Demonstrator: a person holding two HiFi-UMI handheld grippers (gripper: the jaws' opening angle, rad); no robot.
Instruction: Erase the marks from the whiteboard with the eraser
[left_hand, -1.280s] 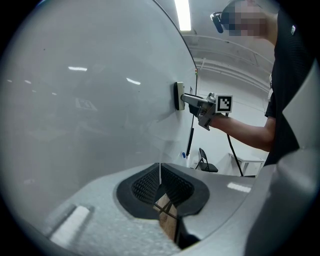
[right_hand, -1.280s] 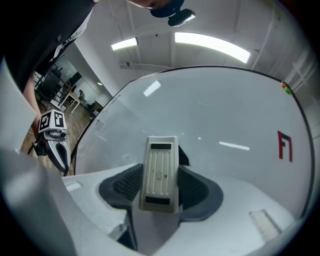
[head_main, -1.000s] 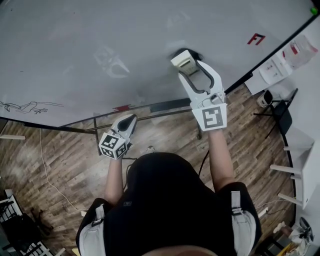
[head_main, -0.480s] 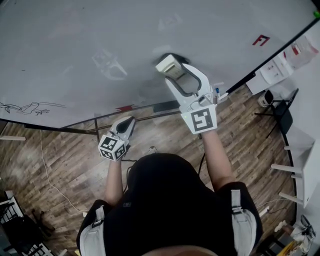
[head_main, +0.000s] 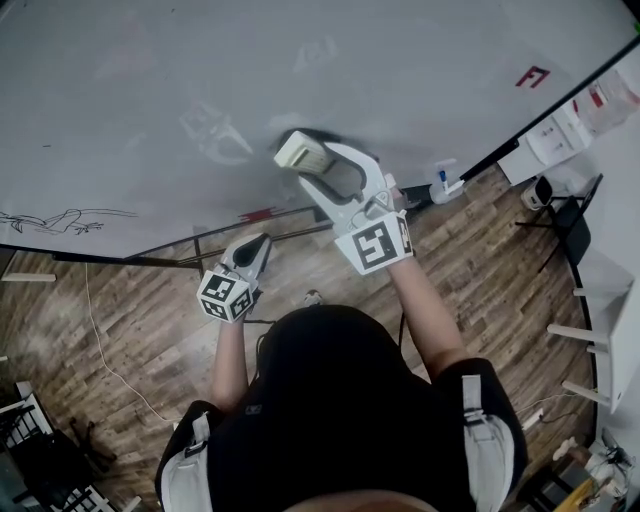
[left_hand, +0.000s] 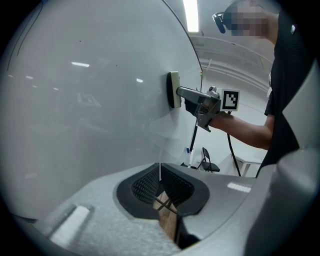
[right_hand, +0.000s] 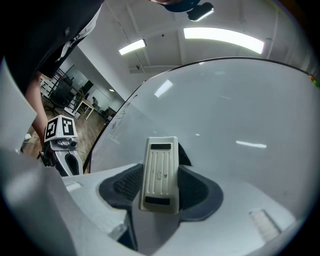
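The whiteboard (head_main: 150, 70) fills the upper head view. It carries faint grey marks (head_main: 214, 130), a black scribble (head_main: 62, 219) at the left and a red mark (head_main: 531, 76) at the right. My right gripper (head_main: 306, 162) is shut on the cream eraser (head_main: 299, 151), pressing it flat on the board just right of the faint marks. Seen from the right gripper view, the ribbed eraser (right_hand: 160, 170) sits between the dark pads. My left gripper (head_main: 254, 250) hangs low below the board's lower edge, jaws shut with nothing in them. The left gripper view shows the eraser (left_hand: 173, 89) on the board (left_hand: 90, 90).
A tray rail (head_main: 300, 222) runs under the board's lower edge. Wood floor (head_main: 120, 320) lies below, with a cable (head_main: 95, 345) on it. At the right stand a black chair (head_main: 565, 225), a white table (head_main: 610, 340) and papers (head_main: 560, 135).
My right gripper has swept the eraser leftward and slightly down across the board, towards the faint marks. The left gripper has stayed where it was.
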